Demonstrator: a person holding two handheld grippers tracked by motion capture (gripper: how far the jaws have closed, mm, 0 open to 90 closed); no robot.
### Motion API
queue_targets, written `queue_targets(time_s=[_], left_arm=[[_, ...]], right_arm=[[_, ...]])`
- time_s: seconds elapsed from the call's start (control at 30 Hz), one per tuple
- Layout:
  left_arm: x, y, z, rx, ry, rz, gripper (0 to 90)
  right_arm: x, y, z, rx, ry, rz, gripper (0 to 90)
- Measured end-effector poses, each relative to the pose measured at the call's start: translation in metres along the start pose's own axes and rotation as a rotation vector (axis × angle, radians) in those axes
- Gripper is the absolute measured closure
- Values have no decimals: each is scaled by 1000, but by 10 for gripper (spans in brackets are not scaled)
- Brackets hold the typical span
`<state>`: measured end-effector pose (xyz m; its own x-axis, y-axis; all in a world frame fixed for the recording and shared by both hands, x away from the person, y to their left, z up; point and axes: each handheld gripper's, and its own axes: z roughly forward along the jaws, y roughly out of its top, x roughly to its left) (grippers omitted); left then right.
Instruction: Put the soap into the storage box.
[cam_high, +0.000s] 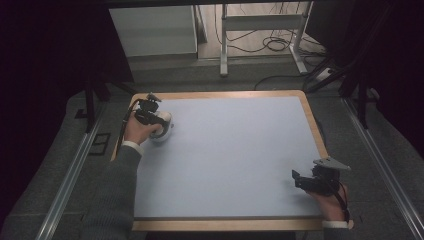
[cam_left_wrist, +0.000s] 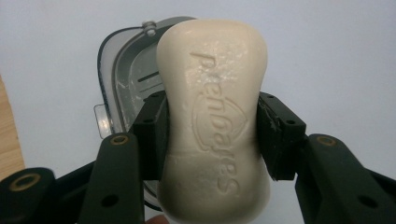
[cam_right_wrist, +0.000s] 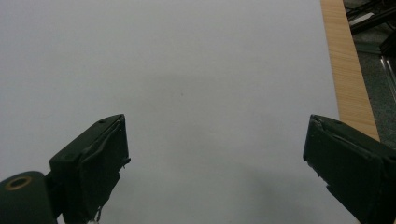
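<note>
A cream bar of soap (cam_left_wrist: 212, 116) with embossed lettering is clamped between the two black pads of my left gripper (cam_left_wrist: 210, 133). Just beneath and behind it lies a clear soap dish (cam_left_wrist: 122, 77) with a grey inner tray. In the high view my left gripper (cam_high: 152, 116) hovers over the dish (cam_high: 165, 134) at the table's far left corner. My right gripper (cam_high: 300, 180) rests near the front right edge of the table, and its jaws (cam_right_wrist: 215, 158) stand wide apart with nothing between them.
The pale blue table top (cam_high: 225, 155) has a wooden rim (cam_high: 312, 120). Beyond the far edge are a white cabinet (cam_high: 152, 30), a metal frame (cam_high: 260, 30) and loose cables on the floor (cam_high: 270, 45). Metal rails (cam_high: 380, 160) run along both sides.
</note>
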<state>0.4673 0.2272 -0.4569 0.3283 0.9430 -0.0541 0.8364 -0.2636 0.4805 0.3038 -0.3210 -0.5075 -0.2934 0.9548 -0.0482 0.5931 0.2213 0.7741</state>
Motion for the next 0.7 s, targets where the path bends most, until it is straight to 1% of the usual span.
queue_targets(time_s=[0.07, 0.13, 0.3, 0.43, 0.47, 0.53, 0.6, 0.67, 0.7], left_arm=[[1, 0, 2, 6, 2, -2, 497], [3, 1, 6, 10, 4, -17, 497], [6, 0, 11, 28, 6, -19, 496], [6, -1, 14, 23, 10, -22, 489], [5, -1, 13, -2, -2, -29, 470], [4, -1, 9, -24, -12, -39, 436], [3, -1, 8, -27, -15, -38, 405], [-1, -2, 2, -47, -37, -28, 372], [-3, -2, -1, -56, -37, -22, 365]], right_arm=[[0, 0, 0, 1, 2, 0, 64], [0, 0, 0, 0, 4, -3, 64], [0, 0, 0, 3, 1, -1, 64], [0, 0, 0, 2, 2, -1, 64], [0, 0, 0, 0, 3, -4, 64], [0, 0, 0, 2, 1, -4, 64], [0, 0, 0, 3, 1, -4, 64], [1, 0, 0, 1, 1, -4, 64], [1, 0, 0, 1, -1, -6, 64]])
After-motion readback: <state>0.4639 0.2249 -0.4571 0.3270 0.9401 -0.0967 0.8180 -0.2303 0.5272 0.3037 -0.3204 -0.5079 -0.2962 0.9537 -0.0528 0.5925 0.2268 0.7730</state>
